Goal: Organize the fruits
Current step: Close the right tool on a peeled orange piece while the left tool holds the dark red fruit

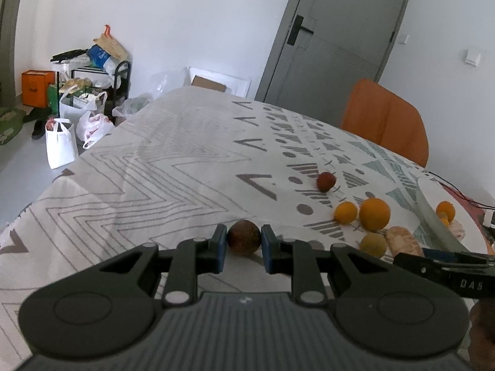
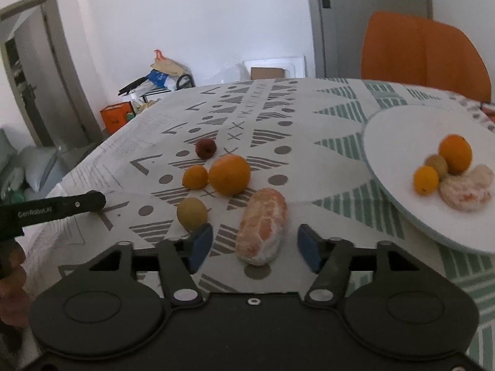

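Observation:
My left gripper is shut on a dark brown round fruit, held just above the tablecloth. To its right lie a dark red fruit, a small orange, a big orange, a yellow-green fruit and a peeled citrus piece. My right gripper is open around the near end of the peeled citrus piece. A white plate at the right holds an orange, a small orange, a greenish fruit and a peeled citrus piece.
The table wears a patterned cloth. An orange chair stands behind the table at the right. Bags and a rack stand on the floor at the far left. A grey door is behind.

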Demonstrator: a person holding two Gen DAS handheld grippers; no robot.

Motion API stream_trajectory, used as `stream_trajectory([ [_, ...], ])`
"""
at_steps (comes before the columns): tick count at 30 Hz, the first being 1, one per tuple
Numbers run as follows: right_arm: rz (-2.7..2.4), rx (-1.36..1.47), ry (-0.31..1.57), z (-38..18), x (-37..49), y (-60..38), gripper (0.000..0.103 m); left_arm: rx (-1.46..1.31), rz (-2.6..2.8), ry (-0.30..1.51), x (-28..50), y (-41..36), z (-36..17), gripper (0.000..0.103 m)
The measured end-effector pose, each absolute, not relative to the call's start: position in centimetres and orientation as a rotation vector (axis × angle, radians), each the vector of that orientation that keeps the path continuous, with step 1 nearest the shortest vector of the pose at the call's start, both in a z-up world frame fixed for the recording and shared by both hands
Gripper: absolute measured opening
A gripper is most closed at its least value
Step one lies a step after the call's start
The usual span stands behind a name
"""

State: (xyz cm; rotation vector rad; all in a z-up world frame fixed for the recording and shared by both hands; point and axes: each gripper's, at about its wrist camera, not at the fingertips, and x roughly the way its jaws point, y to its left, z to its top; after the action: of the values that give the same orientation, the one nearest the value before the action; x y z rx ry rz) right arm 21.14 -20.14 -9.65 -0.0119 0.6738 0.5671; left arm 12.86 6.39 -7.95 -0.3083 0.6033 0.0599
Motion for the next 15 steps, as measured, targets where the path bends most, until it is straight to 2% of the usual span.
stream_trajectory([
  [2, 0.568, -0.042, 0.654, -9.9, 21.1, -19.5, 0.072, -0.302, 0.060, 0.599, 13.0, 6.3, -8.0, 0.022],
  [9, 0.560, -0.075, 0.618, -10.1, 21.4, -18.7, 0.072, -0.266, 0.062, 0.594, 13.4, 5.7, -8.2, 0.022],
  [15, 0.540, -0.087, 0.604, -10.1, 21.5, -18.7, 0.060, -0.250, 0.069, 0.597, 13.5, 5.3, -8.1, 0.022],
])
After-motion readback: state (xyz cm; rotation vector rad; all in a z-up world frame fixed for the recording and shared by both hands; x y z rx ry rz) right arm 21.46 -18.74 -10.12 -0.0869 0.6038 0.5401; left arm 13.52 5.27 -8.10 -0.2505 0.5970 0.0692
